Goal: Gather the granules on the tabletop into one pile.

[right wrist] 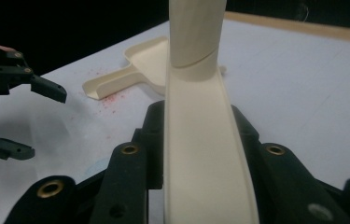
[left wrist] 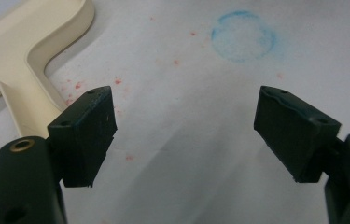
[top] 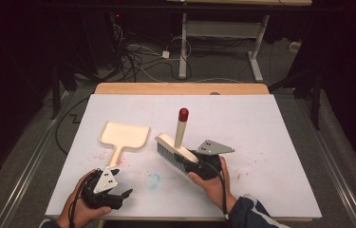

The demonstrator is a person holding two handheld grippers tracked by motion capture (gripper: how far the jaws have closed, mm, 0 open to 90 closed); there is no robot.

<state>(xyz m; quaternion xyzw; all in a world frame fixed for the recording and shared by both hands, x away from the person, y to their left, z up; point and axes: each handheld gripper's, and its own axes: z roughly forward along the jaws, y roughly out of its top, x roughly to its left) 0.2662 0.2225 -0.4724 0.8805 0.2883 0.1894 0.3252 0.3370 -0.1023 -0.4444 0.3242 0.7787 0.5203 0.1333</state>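
Gripping the cream plastic brush [top: 174, 150] by its back, the right gripper [top: 191, 166] tilts it; left gripper [top: 121, 195] fingers gape empty beside the cream plastic dustpan [top: 124, 136].

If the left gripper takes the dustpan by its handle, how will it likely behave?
The dustpan looks like thin moulded plastic, so probably light and stiff. Its smooth handle may slip between the pads. Lying flat on the table, it should slide rather than tip if nudged.
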